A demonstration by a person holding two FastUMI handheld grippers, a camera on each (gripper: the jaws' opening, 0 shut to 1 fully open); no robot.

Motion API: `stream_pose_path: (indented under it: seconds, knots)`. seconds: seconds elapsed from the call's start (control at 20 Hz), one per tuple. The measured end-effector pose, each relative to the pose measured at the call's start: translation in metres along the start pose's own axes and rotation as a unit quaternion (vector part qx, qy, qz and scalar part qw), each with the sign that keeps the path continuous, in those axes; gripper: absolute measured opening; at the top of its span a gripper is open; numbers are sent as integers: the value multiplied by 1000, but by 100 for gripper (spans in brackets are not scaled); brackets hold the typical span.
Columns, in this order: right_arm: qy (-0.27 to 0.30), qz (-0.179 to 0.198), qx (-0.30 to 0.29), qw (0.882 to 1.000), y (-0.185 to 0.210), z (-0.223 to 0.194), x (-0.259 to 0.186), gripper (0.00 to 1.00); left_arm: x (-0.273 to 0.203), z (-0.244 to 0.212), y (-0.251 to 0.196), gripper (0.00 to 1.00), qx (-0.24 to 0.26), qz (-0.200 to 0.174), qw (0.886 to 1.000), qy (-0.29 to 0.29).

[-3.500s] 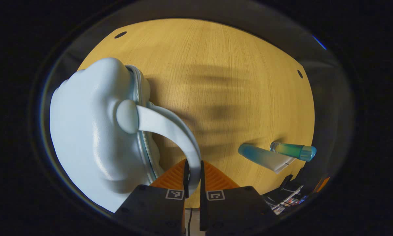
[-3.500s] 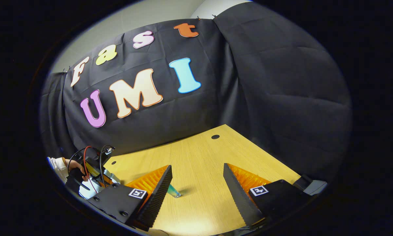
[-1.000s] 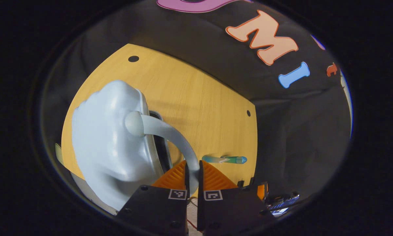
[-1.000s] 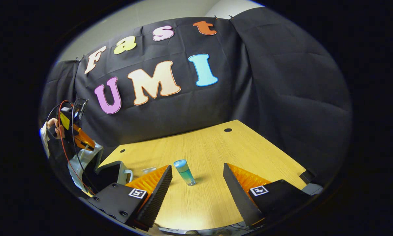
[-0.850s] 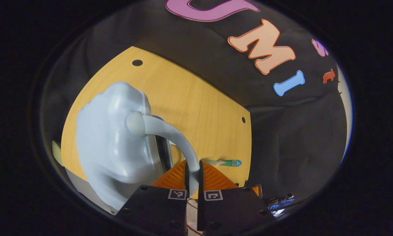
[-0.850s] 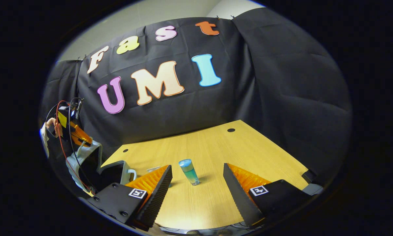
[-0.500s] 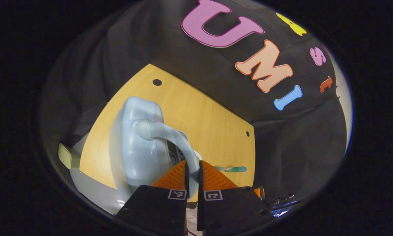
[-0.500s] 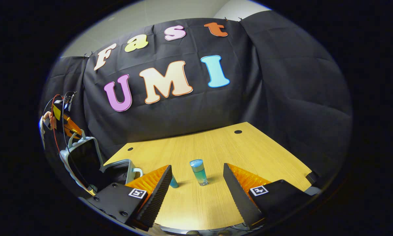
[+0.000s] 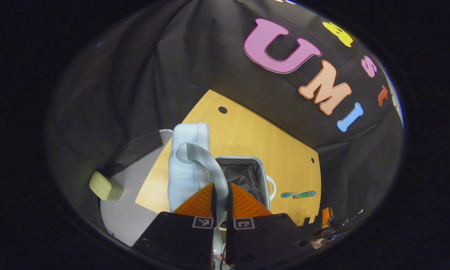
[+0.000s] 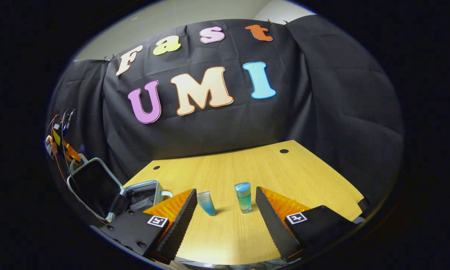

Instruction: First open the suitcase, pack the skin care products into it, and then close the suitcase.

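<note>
— What's changed in the left gripper view?

— My left tool (image 9: 220, 195) is clenched on the pale blue handle (image 9: 204, 161) of the suitcase lid (image 9: 187, 161), and over the last few seconds I've swung that lid from lying flat to standing about upright. A second ago I saw only a dark slit; now the lined base of the suitcase (image 9: 243, 176) lies open at centre frame. I'd call the opening step nearly done — packing comes next.

— And the products?

— Two slim blue-green items (image 9: 298, 194) lie on the counter (image 9: 255, 138) at right of centre, apart from the suitcase. Nothing packed yet, as far as I can see.

— The right gripper view?

— My right tool (image 10: 225, 210) is released, fingers wide apart, hovering low over the counter (image 10: 285, 172). Between the fingers stand a tube (image 10: 206, 202) and a small bottle (image 10: 243, 197), both upright; half a second back the tube was mostly hidden behind my left-hand finger. At lower left the suitcase (image 10: 142, 191) gapes, its lid (image 10: 93, 183) raised, the left tool (image 10: 65, 150) above it.

— Surface and room?

— Light wood-grain counter with small dark holes near its far corners, black cloth wall (image 10: 322, 93) behind — in the left gripper view, grey floor (image 9: 123, 217) at lower left with a small greenish block (image 9: 101, 185) on it.
</note>
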State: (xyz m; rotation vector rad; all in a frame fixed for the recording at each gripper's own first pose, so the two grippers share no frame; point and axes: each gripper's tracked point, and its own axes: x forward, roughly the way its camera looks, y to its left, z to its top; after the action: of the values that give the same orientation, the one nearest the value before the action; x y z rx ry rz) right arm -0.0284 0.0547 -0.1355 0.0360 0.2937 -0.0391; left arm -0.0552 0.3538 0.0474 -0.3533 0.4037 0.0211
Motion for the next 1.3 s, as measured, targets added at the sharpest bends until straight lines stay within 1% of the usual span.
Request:
stream_pose_path:
  seconds: [0.1, 0.15, 0.2, 0.25, 0.3, 0.35, 0.4, 0.45, 0.6, 0.65, 0.8, 0.85, 0.9, 0.95, 1.0, 1.1, 1.15, 1.2, 1.25, 1.3]
  knots:
    - [-1, 1, -2, 1000, 4, 3, -1, 98, 3, 1, 24, 5, -3, 27, 1000, -15]
    - [-2, 0, -2, 1000, 6, 5, -1, 98, 5, -2, 39, 2, -1, 45, 999, -19]
    - [-1, -1, -1, 1000, 6, 4, -3, 98, 7, -5, 53, 5, 2, 62, 998, -23]
    - [-1, -3, 1, 1000, 7, 5, -5, 94, 5, -11, 65, 5, 12, 77, 997, -22]
    - [-3, -6, 2, 1000, 8, 6, -6, 98, 4, -18, 81, 5, 23, 99, 995, -16]
    - [-5, -8, 3, 1000, 8, 7, -8, 98, 8, -27, 95, 5, 31, 116, 993, -10]
    - [-5, -10, 5, 1000, 9, 6, -9, 98, 13, -33, 106, 5, 30, 125, 992, -3]
    - [-4, -11, 8, 1000, 9, 6, -10, 98, 18, -39, 113, 5, 21, 130, 991, 5]
    - [-2, -20, 5, 1000, 7, 6, -15, 98, 47, -65, 135, 4, -38, 123, 991, 28]
    - [-4, -24, 1, 1000, 6, 8, -16, 98, 52, -76, 145, 4, -49, 124, 991, 33]
    - [-6, -31, -1, 999, 5, 10, -18, 98, 75, -96, 181, 4, -58, 149, 986, 48]
    - [-4, -34, 1, 999, 4, 9, -18, 98, 80, -101, 187, 4, -69, 151, 984, 57]
    - [-3, -38, 1, 999, 4, 8, -19, 98, 84, -104, 186, 3, -82, 138, 985, 61]
    - [-2, -41, 1, 999, 5, 8, -18, 98, 93, -110, 181, 1, -96, 117, 987, 61]
    - [-1, -43, -1, 999, 6, 6, -19, 98, 98, -108, 178, 0, -99, 108, 987, 60]
    - [1, -44, -5, 999, 9, 2, -20, 98, 97, -112, 188, 0, -80, 127, 986, 67]
    - [2, -45, -8, 999, 10, 1, -21, 98, 99, -113, 187, 0, -70, 130, 987, 69]
    - [2, -47, -11, 999, 9, -2, -22, 98, 97, -113, 180, 6, -59, 128, 987, 73]
    - [6, -49, -11, 999, 9, -5, -21, 98, 97, -114, 173, 9, -44, 129, 988, 74]
    - [9, -49, -7, 999, 9, -10, -21, 98, 95, -114, 165, 19, -26, 130, 988, 74]
